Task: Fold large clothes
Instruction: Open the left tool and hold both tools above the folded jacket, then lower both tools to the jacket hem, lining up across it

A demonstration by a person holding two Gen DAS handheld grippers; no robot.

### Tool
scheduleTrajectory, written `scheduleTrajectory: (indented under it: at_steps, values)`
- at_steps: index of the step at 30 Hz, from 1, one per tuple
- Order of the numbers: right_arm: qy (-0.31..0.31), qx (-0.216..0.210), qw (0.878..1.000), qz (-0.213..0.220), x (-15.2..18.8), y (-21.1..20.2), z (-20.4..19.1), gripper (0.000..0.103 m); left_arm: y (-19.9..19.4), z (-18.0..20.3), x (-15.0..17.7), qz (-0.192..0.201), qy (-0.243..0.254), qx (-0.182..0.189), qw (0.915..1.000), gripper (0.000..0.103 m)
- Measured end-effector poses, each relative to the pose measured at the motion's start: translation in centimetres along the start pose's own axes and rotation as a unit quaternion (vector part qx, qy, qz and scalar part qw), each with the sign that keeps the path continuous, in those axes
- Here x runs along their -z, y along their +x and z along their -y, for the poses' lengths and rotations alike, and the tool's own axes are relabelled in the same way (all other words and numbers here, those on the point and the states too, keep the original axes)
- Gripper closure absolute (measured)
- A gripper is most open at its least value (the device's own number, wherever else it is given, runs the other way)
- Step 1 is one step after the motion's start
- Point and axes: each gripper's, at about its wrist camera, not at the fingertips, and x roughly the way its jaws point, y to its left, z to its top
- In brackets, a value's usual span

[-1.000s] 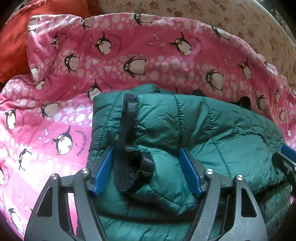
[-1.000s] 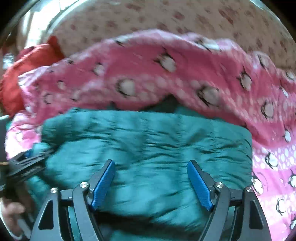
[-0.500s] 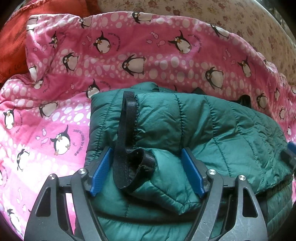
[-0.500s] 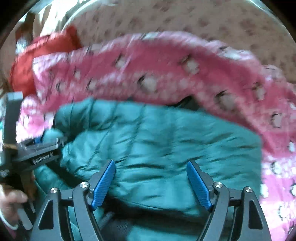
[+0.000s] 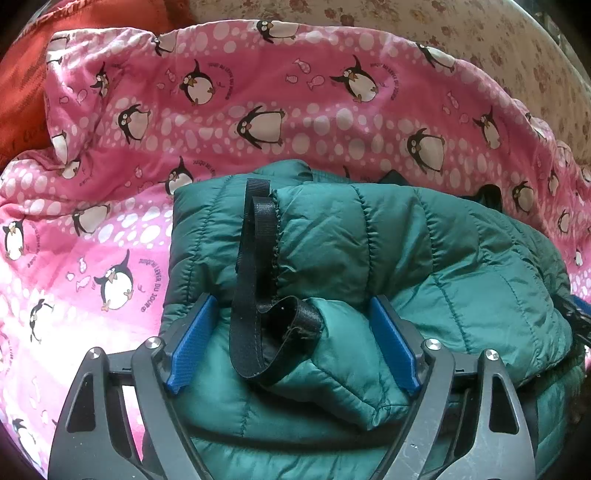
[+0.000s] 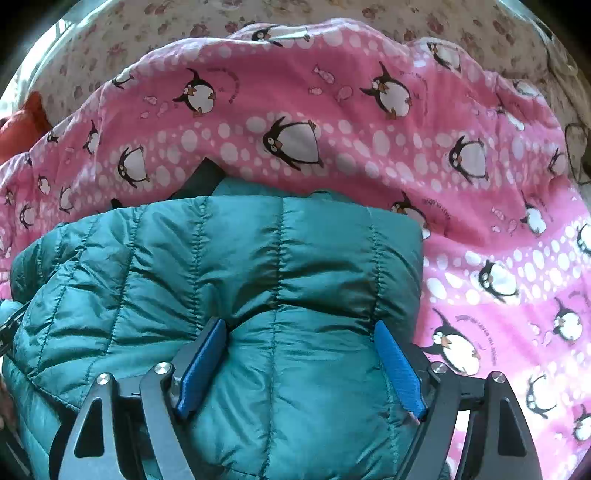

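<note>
Fingers first: left gripper (image 5: 291, 341) has its blue pads spread wide, straddling a puffed fold of the dark green quilted puffer jacket (image 5: 369, 266) without clamping it; right gripper (image 6: 301, 363) likewise spread wide, pads pressed into the padding on either side of a bulge, not closed on anything. Jacket sits on a pink penguin-print blanket (image 5: 258, 122) over a beige floral bedsheet (image 5: 461, 29), with an orange-red cloth (image 5: 22, 81) at 10 o'clock in the left view. Progress, as a judgement: jacket looks already folded into a compact bundle, layers stacked, so most of the folding seems done; what's left is probably flattening, tucking the loose black webbing strap (image 5: 255, 280) that loops out on top, maybe one last fold. Orientation: bundle's long axis runs 9 to 3 o'clock in both views; quilting seams run toward 12. Which end is collar or hem: cannot tell. Strap lies roughly 12 to 6, curling near the left pads.
</note>
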Motion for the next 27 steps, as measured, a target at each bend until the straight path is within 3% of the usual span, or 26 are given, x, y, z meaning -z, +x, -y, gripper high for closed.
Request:
scheduleTrajectory:
  at_steps: [6,10,15,21,27]
  values:
    - [-0.006,-0.015,0.999,0.044,0.9,-4.7,-0.1,0.024,0.0,0.0,0.0,0.001,0.001,0.000,1.0000,0.019]
    - [-0.017,0.002,1.000,0.002,1.6,-2.5,-0.5,0.024,0.2,0.3,0.0,0.002,0.005,0.004,1.0000,0.013]
    - [0.004,-0.006,1.000,-0.003,1.5,-1.7,0.1,0.022,-0.3,0.0,0.1,0.005,0.003,0.009,0.9999,0.013]
    - [0.007,-0.021,1.000,0.020,2.4,-6.1,1.1,0.022,-3.8,-0.7,0.8,0.010,0.019,0.006,0.9997,0.013]
    - [0.018,-0.041,0.999,0.014,4.4,-9.4,2.3,0.022,-7.8,-2.1,3.0,0.024,0.031,0.002,0.9992,0.013]
